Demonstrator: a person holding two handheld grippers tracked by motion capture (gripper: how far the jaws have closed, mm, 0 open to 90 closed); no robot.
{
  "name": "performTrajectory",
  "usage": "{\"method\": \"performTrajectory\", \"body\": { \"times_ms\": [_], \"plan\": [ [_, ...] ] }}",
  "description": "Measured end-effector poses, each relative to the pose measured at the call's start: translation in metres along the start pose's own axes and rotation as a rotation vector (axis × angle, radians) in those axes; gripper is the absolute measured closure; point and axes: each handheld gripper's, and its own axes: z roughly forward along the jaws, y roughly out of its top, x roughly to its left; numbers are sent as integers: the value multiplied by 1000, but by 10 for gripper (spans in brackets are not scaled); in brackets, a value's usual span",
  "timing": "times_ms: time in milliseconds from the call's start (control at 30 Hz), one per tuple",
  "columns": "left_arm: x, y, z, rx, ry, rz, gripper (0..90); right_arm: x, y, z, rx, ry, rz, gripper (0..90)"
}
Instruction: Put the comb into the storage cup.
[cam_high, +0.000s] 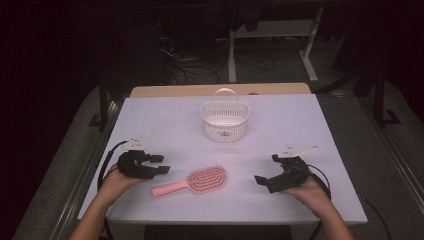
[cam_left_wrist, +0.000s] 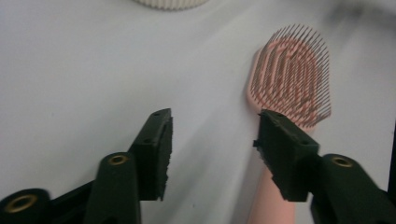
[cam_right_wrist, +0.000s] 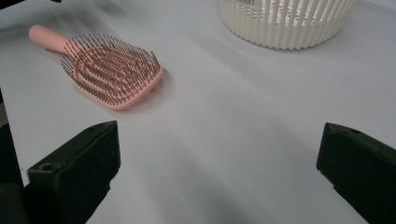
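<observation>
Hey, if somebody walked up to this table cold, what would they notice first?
Probably the pink hairbrush, lying bristles up near the table's front edge between the two grippers. Behind it, toward the far edge, stands a white slatted basket with its handle raised. The left gripper sits beside the brush handle with jaws open and nothing held, and the right gripper is open too.

Pink hairbrush (cam_right_wrist: 112, 74) lies bristles-up left of the white basket (cam_right_wrist: 285, 23), beyond the tool's (cam_right_wrist: 217, 163) wide-apart jaws.

White table (cam_high: 165, 125) — pink hairbrush (cam_high: 197, 181), white basket (cam_high: 225, 120) on it
</observation>
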Motion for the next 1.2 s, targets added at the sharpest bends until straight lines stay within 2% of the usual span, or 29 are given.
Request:
{"method": "performTrajectory", "body": {
  "times_ms": [233, 400, 533, 633, 933, 1200],
  "plan": [
    [-2, 13, 7, -51, -9, 41, 231, 0, 0, 0, -2, 3, -1, 0],
    [-3, 11, 13, -93, 2, 46, 124, 0, 0, 0, -4, 7, -4, 0],
    [-4, 9, 15, -93, -11, 52, 9, 1, 0, 0, -5, 11, -11, 0],
    [-6, 8, 14, -104, -12, 69, 0, 1, 1, 0, -5, 12, -13, 0],
    [-3, 5, 10, -110, 7, 58, 0, 0, 0, 0, -9, 10, -8, 0],
    [-1, 5, 3, -117, 3, 60, 0, 0, 0, 0, -8, 11, -11, 0]
  ]
}}
